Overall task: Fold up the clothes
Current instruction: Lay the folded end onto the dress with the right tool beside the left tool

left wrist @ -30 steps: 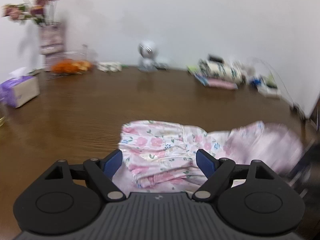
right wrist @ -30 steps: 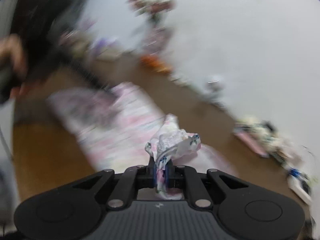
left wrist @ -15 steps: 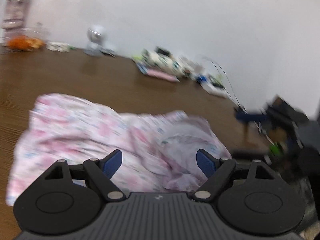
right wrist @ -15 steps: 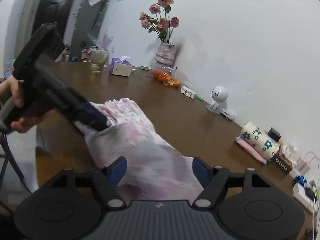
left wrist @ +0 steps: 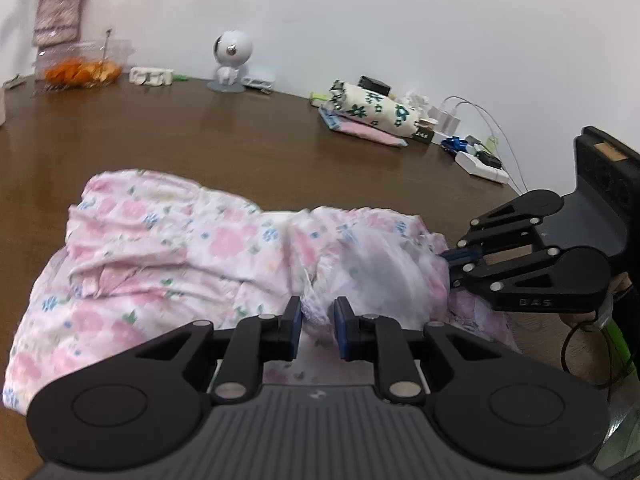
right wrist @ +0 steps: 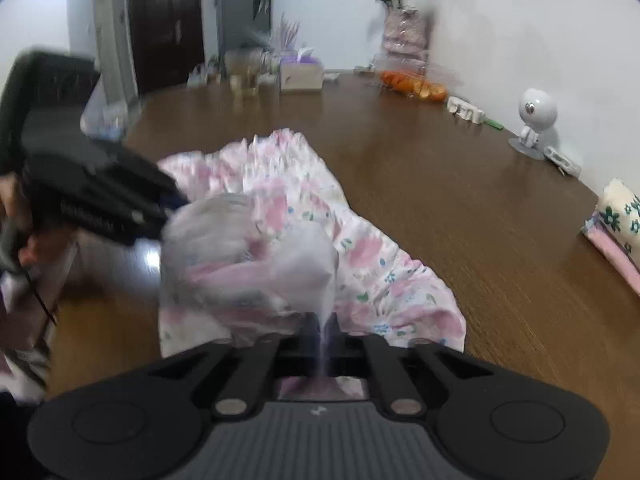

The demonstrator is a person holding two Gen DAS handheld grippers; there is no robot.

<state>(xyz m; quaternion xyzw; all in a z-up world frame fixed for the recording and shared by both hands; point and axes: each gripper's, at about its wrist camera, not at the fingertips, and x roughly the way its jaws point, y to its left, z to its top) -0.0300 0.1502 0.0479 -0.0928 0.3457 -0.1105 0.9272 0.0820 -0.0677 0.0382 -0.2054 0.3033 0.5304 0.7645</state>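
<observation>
garment: pink floral cotton garment [left wrist: 192,256] lay rumpled on brown wooden counter [left wrist: 240,140], near edge | left gripper [left wrist: 316,322]: jaws closing on a near fold | right gripper [right wrist: 320,340]: jaws clamped on fabric edge | purpose: likely paired grip to lift the fold evenly

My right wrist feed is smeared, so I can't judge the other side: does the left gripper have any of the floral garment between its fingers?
Observer: Yes. On the left gripper the jaws are closing with a bunched fold of the floral garment between them.
Operator: Where does my right gripper sit on it?
Observer: The right gripper is shut on the garment's right-hand end edge.
Operator: Anything near that end?
Observer: A white power strip with cables lies on the table beyond it, apart from the cloth.
</observation>
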